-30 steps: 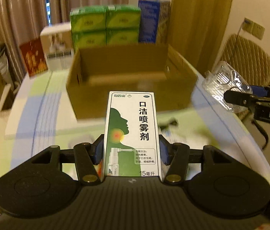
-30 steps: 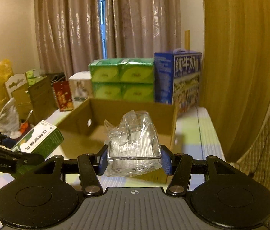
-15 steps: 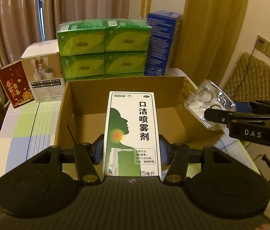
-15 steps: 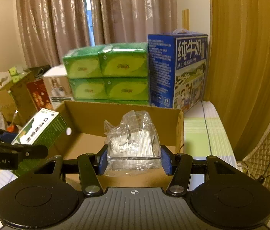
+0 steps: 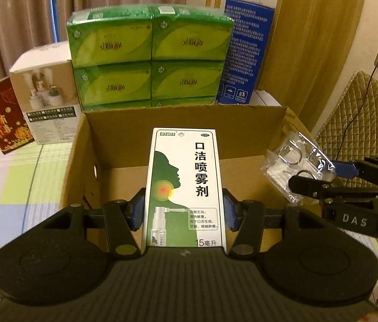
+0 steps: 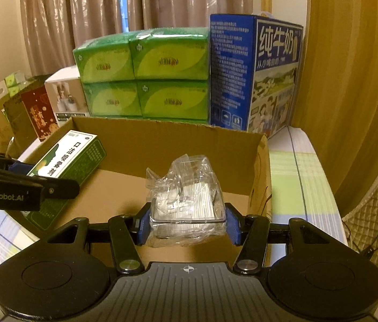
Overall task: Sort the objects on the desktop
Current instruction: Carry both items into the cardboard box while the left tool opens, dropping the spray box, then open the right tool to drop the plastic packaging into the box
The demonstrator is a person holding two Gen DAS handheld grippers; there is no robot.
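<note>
Left wrist view: the left gripper [image 5: 183,209] clamps a spray box [image 5: 184,185] above the open cardboard box [image 5: 183,118]; at 3 o'clock the right gripper [image 5: 320,179] holds a clear plastic packet [image 5: 293,161].

Right wrist view: the right gripper [image 6: 187,225] pinches the packet [image 6: 186,187] over the cardboard box [image 6: 167,136]; the spray box [image 6: 68,158] sits at 9 o'clock in the left gripper [image 6: 25,174].

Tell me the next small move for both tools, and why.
Probably lower both a little, then open. The left tool grips the spray box and the right tool grips the clear packet; both hang above the open carton, whose floor looks bare.
</note>
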